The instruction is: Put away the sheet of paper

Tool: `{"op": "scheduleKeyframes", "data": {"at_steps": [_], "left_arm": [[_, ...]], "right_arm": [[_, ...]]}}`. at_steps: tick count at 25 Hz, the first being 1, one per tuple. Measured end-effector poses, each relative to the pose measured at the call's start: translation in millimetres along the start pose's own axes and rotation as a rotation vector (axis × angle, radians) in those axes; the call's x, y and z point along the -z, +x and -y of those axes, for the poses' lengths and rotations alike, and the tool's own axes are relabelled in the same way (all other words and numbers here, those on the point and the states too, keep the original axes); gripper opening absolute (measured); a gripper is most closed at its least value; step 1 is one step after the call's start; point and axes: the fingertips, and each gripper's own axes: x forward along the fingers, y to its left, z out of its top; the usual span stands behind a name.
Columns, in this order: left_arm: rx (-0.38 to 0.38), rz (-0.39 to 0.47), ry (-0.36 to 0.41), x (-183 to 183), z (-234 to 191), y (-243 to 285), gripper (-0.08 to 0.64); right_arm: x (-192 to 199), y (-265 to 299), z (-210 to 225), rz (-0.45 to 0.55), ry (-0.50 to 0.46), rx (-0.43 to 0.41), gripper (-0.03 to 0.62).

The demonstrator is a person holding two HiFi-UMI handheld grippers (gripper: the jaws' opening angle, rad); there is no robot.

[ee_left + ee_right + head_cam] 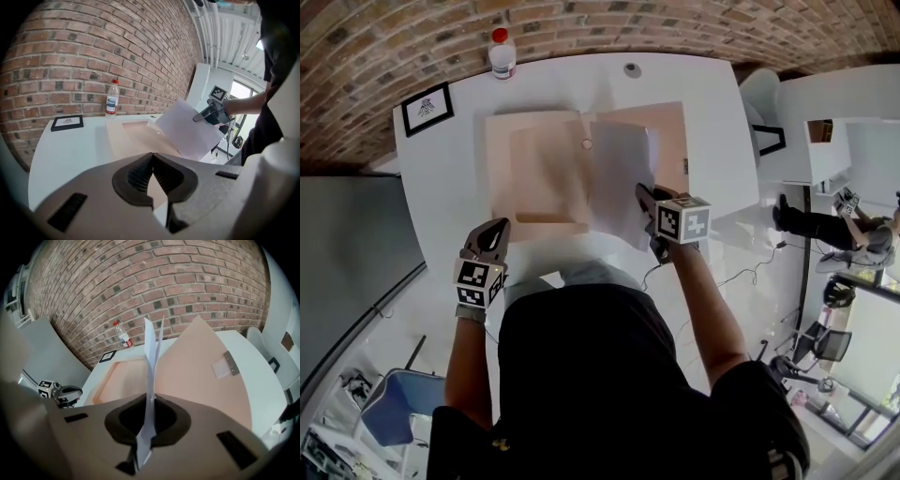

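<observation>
An open beige folder (539, 169) lies flat on the white table (450, 178). My right gripper (643, 195) is shut on the near edge of a white sheet of paper (619, 173), which hangs tilted over the folder's middle and right half. In the right gripper view the sheet (151, 357) stands edge-on between the pads, above the folder (201, 366). My left gripper (495, 230) hovers at the folder's near left corner, apart from the sheet. Its jaws meet at the tips with nothing seen between them. From the left gripper view, the sheet (187, 131) and right gripper (208, 112) show at right.
A water bottle (502, 52) stands at the table's far edge by the brick wall. A small black-framed picture (427, 108) lies at the far left corner. A second white table (825, 141) stands to the right, and a blue chair (394, 403) sits near left on the floor.
</observation>
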Motion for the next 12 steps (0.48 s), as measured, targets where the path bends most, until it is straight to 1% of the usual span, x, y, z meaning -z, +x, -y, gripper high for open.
{"op": "scheduleKeyframes", "data": {"at_steps": [2, 7, 12], "left_arm": [[-0.003, -0.017, -0.009, 6, -1, 1, 0.003], [-0.013, -0.029, -0.018, 15, -4, 4, 0.003], [-0.013, -0.054, -0.025, 25, -3, 6, 0.003]], "right_arm": [[2, 8, 3, -0.020, 0.000, 0.005, 0.011], [2, 30, 10, -0.057, -0.006, 0.023, 0.011], [1, 48, 16, -0.079, -0.008, 0.043, 0.011]]}}
